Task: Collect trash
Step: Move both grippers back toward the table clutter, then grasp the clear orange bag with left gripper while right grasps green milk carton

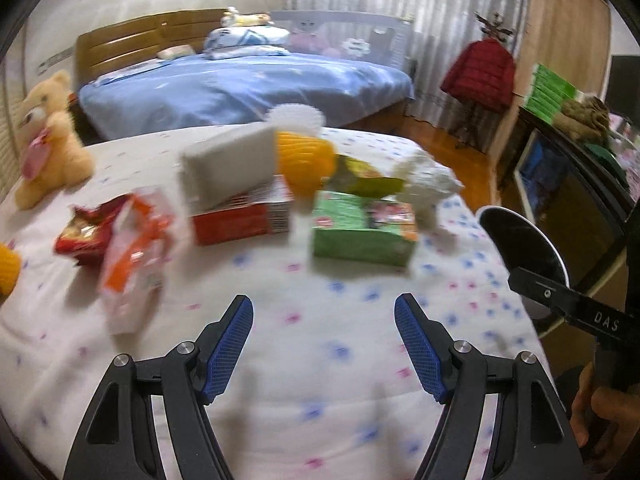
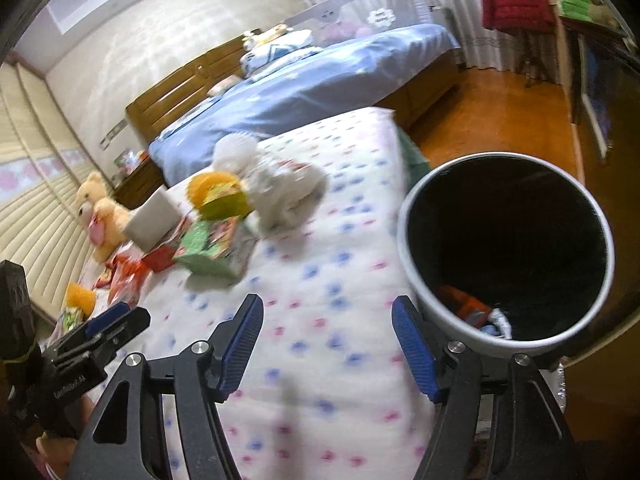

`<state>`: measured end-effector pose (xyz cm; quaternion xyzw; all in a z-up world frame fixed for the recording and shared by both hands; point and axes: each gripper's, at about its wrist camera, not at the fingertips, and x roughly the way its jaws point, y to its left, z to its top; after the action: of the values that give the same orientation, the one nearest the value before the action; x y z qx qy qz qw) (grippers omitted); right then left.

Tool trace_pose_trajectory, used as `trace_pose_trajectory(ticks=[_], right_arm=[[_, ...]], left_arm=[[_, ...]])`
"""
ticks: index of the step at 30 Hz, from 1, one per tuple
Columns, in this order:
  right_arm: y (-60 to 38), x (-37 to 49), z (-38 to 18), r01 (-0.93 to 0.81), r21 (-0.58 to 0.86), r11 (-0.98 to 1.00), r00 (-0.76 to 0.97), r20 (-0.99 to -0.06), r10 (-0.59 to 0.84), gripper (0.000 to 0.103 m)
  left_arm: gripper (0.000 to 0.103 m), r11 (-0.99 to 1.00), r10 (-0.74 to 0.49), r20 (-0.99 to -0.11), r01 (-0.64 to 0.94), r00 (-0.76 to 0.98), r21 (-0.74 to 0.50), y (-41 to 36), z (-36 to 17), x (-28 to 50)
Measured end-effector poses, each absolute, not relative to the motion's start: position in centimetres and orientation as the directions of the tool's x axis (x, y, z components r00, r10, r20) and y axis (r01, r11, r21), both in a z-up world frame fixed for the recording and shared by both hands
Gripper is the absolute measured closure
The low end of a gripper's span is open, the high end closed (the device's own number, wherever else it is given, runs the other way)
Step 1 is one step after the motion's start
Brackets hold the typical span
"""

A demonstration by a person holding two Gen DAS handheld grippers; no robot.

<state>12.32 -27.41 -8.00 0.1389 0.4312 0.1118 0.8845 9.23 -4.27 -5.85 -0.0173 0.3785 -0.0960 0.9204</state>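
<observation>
Trash is partly collected: the left gripper (image 1: 324,344) and right gripper (image 2: 328,344) both gape empty over the bedspread (image 1: 320,360), a few scraps lie in the bin (image 2: 412,264) alongside, while wrappers (image 1: 116,236) and boxes (image 1: 360,232) wait farther off.

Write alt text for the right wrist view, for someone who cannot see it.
The open, empty right gripper hovers over a flower-print bedspread beside a white trash bin that already holds some wrappers. Farther along the bed lie a green box, red wrappers, plush toys and a teddy bear.
</observation>
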Motion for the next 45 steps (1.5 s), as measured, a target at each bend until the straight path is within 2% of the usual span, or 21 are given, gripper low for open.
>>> trace_pose_trajectory(ticks=[6,8,16,19,25,36,37,40,41,45], right_arm=[[-24.0,12.9,-8.2,-0.186,0.344,0.920,0.575,-0.721,0.386,0.034],[-22.9,13.4,-8.3,-0.231,0.329,0.916,0.566,-0.720,0.402,0.029],[-19.5,16.1,-8.7,-0.363,0.284,0.887,0.519,-0.729,0.446,0.028],[-18.4,17.2,-9.1,-0.402,0.257,0.879,0.495,-0.747,0.445,0.023],[-16.9,19.6,-9.4,-0.468,0.194,0.862,0.474,-0.768,0.430,0.021],[-14.6,21.7,-10.8,-0.525,0.161,0.836,0.417,-0.807,0.418,0.022],[-14.5,21.7,-10.8,-0.526,0.151,0.837,0.421,-0.809,0.410,0.023],[-14.6,21.3,-10.7,-0.518,0.121,0.847,0.437,-0.813,0.384,0.044],[-14.7,21.2,-10.7,-0.509,0.117,0.853,0.442,-0.814,0.376,0.045],[-15.4,20.2,-10.3,-0.484,0.134,0.865,0.452,-0.808,0.378,0.047]], left_arm=[[0.030,0.990,-0.138,-0.690,0.074,0.710,-0.122,-0.8,-5.7,7.2],[0.030,0.992,-0.112,-0.694,0.042,0.711,-0.117,0.1,-5.8,6.6],[0.029,0.993,-0.041,-0.704,-0.048,0.709,-0.106,1.6,-4.8,5.6],[0.021,0.992,-0.015,-0.703,-0.080,0.711,-0.102,1.7,-4.4,5.3],[0.021,0.990,0.019,-0.714,-0.115,0.700,-0.087,1.4,-4.2,6.0],[0.023,0.992,-0.002,-0.757,-0.093,0.653,-0.083,0.0,-6.0,9.6],[0.026,0.992,-0.007,-0.760,-0.094,0.649,-0.090,0.2,-6.2,10.0],[0.053,0.989,-0.044,-0.773,-0.084,0.633,-0.125,0.9,-6.7,11.0],[0.057,0.988,-0.055,-0.774,-0.080,0.630,-0.135,1.4,-6.9,11.4],[0.061,0.987,-0.069,-0.764,-0.065,0.642,-0.144,1.9,-7.0,11.4]])
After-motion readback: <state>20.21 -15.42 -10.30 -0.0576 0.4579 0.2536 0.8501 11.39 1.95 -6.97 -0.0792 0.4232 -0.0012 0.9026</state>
